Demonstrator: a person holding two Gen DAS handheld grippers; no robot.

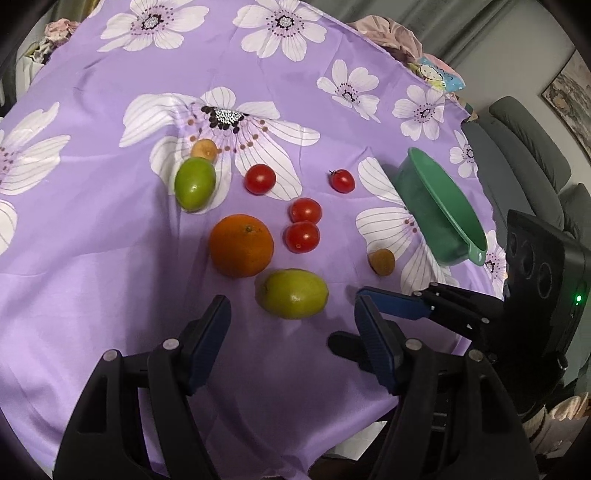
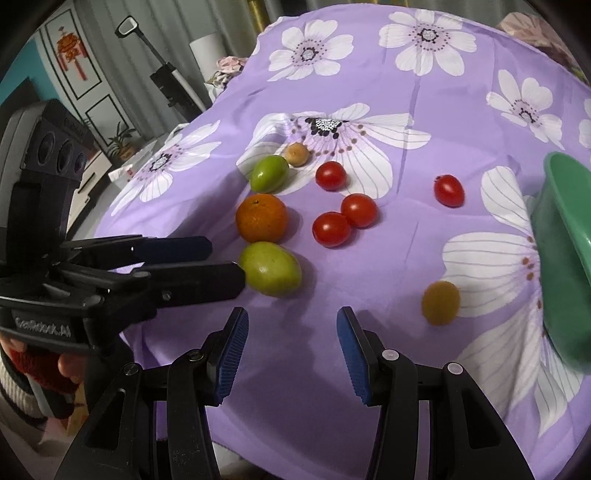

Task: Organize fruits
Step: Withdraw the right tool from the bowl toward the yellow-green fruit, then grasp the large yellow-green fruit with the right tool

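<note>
On the purple flowered cloth (image 1: 110,240) lie an orange (image 1: 242,245) (image 2: 261,218), two green fruits (image 1: 293,293) (image 1: 195,182), several cherry tomatoes (image 1: 302,236) (image 2: 331,229) and two small yellow-brown fruits (image 1: 382,261) (image 1: 204,148). A green bowl (image 1: 421,206) (image 2: 554,240) rests tilted at the right. My left gripper (image 1: 291,308) (image 2: 227,260) is open, with the near green fruit (image 2: 271,267) just beyond its fingertips. Slightly right of that fruit, my right gripper (image 2: 291,314) (image 1: 347,317) stands open over bare cloth, with a yellow-brown fruit (image 2: 440,302) ahead to its right.
The cloth drops off the table's near edge below both grippers. A grey armchair (image 1: 524,155) stands beyond the right edge, and crumpled fabric (image 1: 388,35) and a pastel toy (image 1: 439,74) lie at the far corner. A hand in a red and white sleeve (image 2: 33,373) holds the left gripper.
</note>
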